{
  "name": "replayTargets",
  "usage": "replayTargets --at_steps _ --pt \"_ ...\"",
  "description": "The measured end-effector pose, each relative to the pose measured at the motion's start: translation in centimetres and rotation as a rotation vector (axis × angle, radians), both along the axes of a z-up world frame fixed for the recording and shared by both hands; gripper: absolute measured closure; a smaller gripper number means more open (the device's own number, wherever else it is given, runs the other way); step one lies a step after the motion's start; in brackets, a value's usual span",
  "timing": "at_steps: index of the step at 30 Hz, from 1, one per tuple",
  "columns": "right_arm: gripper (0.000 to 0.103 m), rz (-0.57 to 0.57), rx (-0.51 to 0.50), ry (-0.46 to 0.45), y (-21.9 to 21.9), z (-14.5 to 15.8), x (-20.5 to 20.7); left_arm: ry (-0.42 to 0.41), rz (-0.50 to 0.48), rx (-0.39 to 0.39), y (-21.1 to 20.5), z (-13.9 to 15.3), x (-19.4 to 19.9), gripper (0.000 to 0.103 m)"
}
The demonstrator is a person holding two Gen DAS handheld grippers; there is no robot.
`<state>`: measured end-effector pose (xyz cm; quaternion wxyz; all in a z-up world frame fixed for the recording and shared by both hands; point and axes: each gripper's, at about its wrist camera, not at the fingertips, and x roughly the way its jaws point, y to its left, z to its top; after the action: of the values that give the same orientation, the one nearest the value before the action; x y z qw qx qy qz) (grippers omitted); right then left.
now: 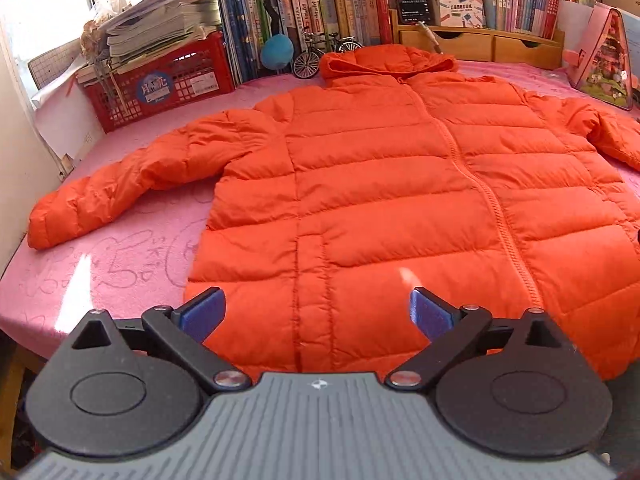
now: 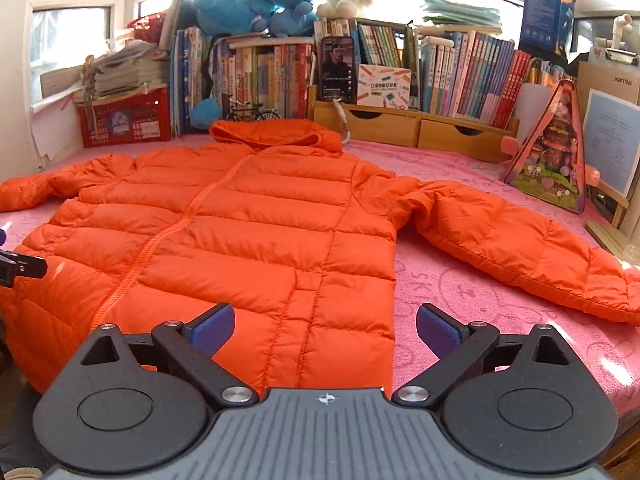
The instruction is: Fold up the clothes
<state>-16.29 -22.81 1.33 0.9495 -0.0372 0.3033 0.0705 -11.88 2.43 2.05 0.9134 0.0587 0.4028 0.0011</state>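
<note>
Plainly, the jacket (image 1: pixel 400 200) lies flat on the pink cloth (image 1: pixel 120 272), zipped, sleeves out at 9 and 3 o'clock. Both the left gripper (image 1: pixel 316 312) and right gripper (image 2: pixel 324 330) hover spread wide, holding nothing (near the hem). Any fold wants a pinch through the full padding.

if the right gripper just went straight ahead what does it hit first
Probably the hem corner of the orange quilted puffer jacket, just ahead of the open right gripper; its outer finger would pass over pink tablecloth. Depth is uncertain.

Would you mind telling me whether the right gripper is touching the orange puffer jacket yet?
Cannot tell. In the right wrist view the right gripper is open over the hem corner of the orange puffer jacket, but neither view shows a clear gap or contact.
</note>
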Motion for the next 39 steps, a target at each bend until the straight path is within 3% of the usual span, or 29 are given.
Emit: replayTargets --at_steps 8,13,19,23,29,39 --pt "0.001 0.122 -0.002 0.058 3.5 0.9 -5.0 0.053 -0.003 -0.018 -1.4 0.3 -3.9 0.000" --pt "0.000 0.140 -0.006 0.101 4.3 1.3 -7.1 0.074 -0.009 -0.003 -1.8 0.9 -5.8 0.000" --pt "0.000 0.220 -0.054 0.175 5.0 2.4 -7.5 0.139 -0.128 0.031 -2.7 1.8 -6.1 0.000" --pt "0.000 0.250 -0.077 0.207 5.2 3.5 -7.5 0.137 -0.161 0.062 -3.3 3.2 -6.4 0.000" --pt "0.000 0.228 -0.072 0.228 4.7 4.3 -7.1 0.189 -0.166 -0.010 -3.4 4.1 -6.5 0.000" --pt "0.000 0.219 -0.086 0.251 4.9 4.6 -7.0 0.210 -0.127 0.006 -3.4 4.2 -7.0 0.000"
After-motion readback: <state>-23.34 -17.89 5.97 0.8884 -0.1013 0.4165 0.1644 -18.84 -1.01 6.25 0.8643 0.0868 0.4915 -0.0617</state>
